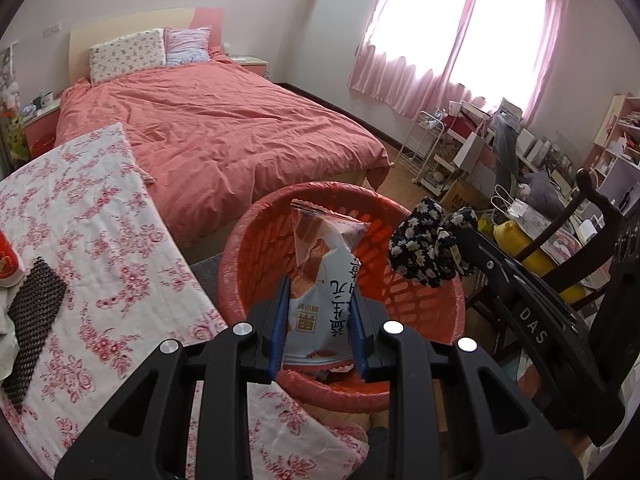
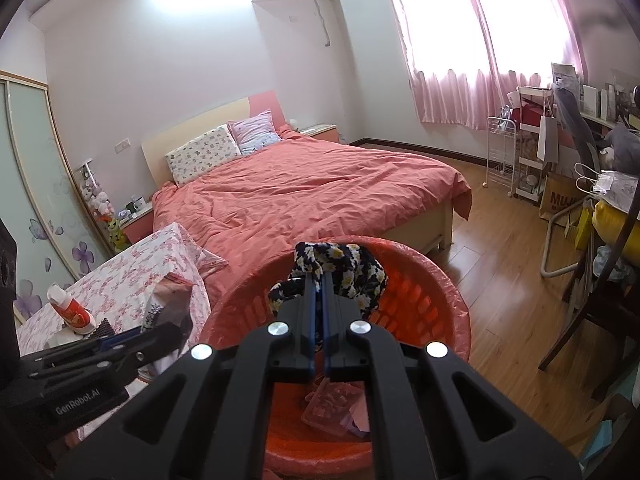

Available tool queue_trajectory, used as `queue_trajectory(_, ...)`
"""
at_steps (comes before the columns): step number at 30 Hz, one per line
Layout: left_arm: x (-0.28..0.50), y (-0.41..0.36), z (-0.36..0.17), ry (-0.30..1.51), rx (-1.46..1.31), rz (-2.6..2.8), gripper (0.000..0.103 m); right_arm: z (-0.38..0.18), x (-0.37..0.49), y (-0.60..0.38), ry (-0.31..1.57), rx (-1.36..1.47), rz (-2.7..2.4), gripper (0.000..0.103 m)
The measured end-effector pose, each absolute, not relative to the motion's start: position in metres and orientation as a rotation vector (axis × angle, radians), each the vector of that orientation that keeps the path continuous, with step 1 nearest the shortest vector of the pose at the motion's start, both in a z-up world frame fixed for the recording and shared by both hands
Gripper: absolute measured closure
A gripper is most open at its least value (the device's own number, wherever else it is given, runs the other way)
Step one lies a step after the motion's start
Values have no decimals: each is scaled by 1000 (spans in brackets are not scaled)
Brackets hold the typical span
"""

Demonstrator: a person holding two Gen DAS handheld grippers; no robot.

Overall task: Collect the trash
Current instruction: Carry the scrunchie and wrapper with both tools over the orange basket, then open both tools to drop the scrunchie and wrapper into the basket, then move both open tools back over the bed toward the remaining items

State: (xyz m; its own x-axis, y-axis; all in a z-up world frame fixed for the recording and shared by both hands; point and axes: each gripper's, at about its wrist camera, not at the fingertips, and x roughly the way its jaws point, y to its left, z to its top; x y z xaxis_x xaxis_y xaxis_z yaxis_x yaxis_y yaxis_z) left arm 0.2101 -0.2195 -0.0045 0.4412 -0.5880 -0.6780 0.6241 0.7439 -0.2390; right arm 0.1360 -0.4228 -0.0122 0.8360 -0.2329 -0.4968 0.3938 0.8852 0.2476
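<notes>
Trash is in both of my grippers: the left gripper [image 1: 320, 316] is clenched on a crinkled white-and-orange foil snack wrapper [image 1: 326, 264], and the right gripper [image 2: 319, 300] is pinched tight on a bunched black cloth with a daisy print [image 2: 340, 268]. Both pieces hang over the open mouth of the round red plastic basket lined with a red bag [image 1: 248, 248]. The wrapper's long axis runs straight ahead along my left fingers, its free end reaching toward the basket's far rim, so it sits squarely above the opening. The cloth droops off the right fingertips nearer the far rim, and I judge it the closer of the two to spilling outside. Some pinkish packaging already lies on the basket's bottom. To the left, the corner of the table under a pink floral cloth [image 1: 100, 240] lies just beside the basket's rim; the right side opens onto bare wooden floor [image 2: 500, 272]. I'd expect letting go straight down to land both inside.
</notes>
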Motion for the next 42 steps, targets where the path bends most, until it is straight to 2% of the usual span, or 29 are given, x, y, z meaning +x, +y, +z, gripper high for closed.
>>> queue_trajectory(6, 211, -227, -8, 829, 59, -761, 76, -14, 139, -429, 475, 364, -337, 98)
queue_trajectory(8, 213, -230, -11, 835, 63, -753, 73, -15, 142, -432, 477, 374, -329, 92)
queue_trajectory(11, 216, -233, -18, 861, 63, -746, 66, -18, 146, -437, 489, 396, -320, 89)
queue_trajectory(14, 217, -233, -24, 885, 67, -741, 59, -22, 147, -441, 498, 407, -323, 78)
queue_trajectory(23, 217, -210, -28, 882, 92, -651, 49, -32, 139, -443, 525, 415, -362, 67)
queue_trajectory(33, 214, -162, -27, 853, 117, -531, 48, -28, 149, -411, 555, 362, -310, 60)
queue_trajectory(42, 217, -83, -18, 817, 44, -381, 45, -13, 168, -343, 588, 270, -165, 51)
